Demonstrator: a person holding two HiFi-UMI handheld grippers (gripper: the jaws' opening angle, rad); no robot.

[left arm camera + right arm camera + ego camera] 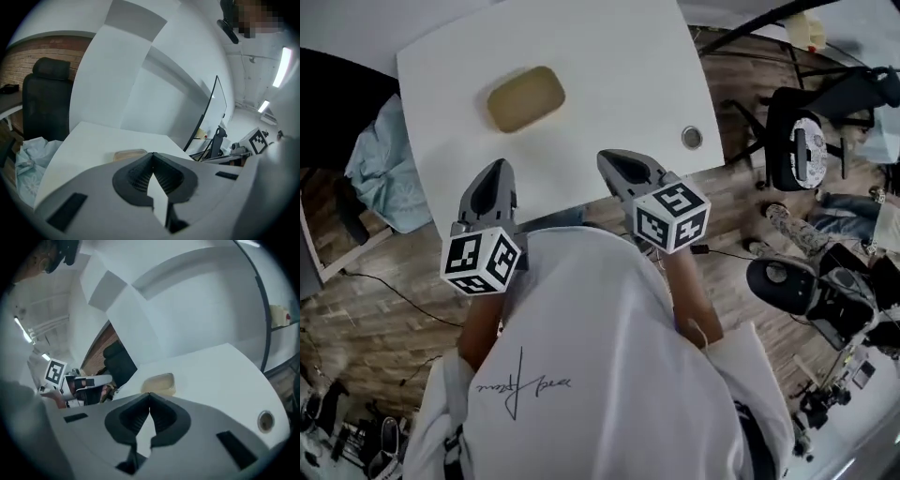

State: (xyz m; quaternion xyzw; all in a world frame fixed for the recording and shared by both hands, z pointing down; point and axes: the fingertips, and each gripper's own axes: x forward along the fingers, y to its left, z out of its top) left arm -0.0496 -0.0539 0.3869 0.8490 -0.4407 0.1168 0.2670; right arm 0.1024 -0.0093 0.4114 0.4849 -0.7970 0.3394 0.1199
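Head view: the left gripper (494, 171) and right gripper (610, 157) hover side by side over the near edge of the white table (619, 75). A tan block (525, 98) with rounded corners lies flat on the table beyond them, nearer the left gripper and touching neither. I cannot tell if it is a lidded box or solid. A round metal grommet (692, 138) sits in the table near the right gripper.

Left gripper view: the left gripper (152, 155) has its 2 jaws pressed together with nothing between them. The tan block (130, 154) lies just past the tips. A light-blue cloth (30, 157) lies by a black chair (44, 101).

Right gripper view: the right gripper (149, 394) has its jaws together too, empty. The tan block (159, 383) lies ahead, with the grommet (266, 420) to the right.
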